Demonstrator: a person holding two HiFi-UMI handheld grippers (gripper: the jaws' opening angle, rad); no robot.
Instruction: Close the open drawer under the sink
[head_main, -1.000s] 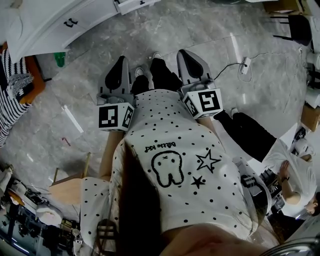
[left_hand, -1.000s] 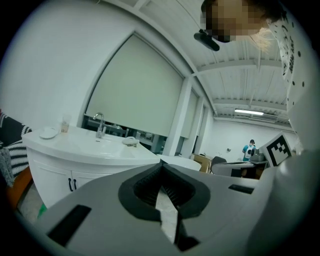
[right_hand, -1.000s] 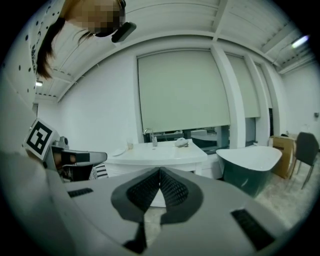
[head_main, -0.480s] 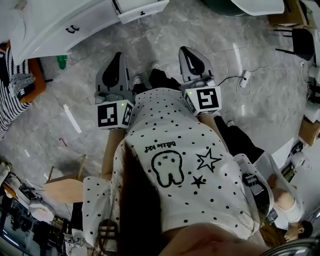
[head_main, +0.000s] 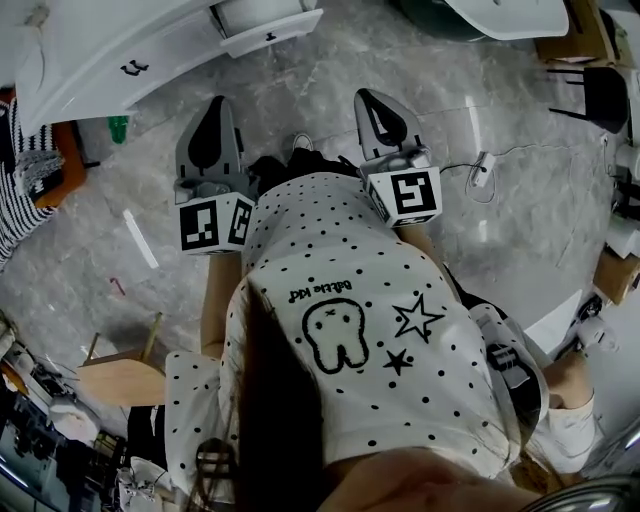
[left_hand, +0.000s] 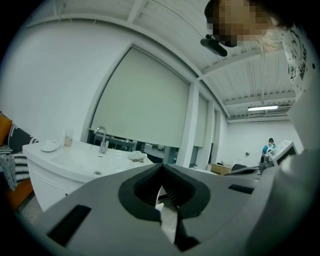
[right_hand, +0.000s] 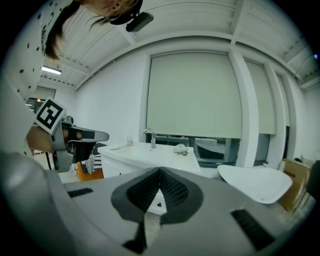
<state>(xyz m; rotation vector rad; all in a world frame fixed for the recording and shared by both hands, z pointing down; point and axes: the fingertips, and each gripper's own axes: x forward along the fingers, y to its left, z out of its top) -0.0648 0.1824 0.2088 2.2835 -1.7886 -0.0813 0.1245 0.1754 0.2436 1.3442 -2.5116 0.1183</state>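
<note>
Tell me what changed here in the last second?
The person has walked closer to the sink cabinet, whose open drawer now shows further into the head view. The left gripper has swung slightly leftward. Nothing was grasped or released. The right gripper and the left both stay shut and empty; the drawer stays open.

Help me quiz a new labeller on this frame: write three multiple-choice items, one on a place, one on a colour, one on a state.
1. Head view: where is the open drawer? A near top edge; B bottom right corner; C low left.
2. Colour of the sink cabinet? A black; B white; C green.
3. Jaws of the left gripper? A wide open; B half open; C shut, empty.
A: its front juts out there. B: white panels. C: they meet, nothing between.
</note>
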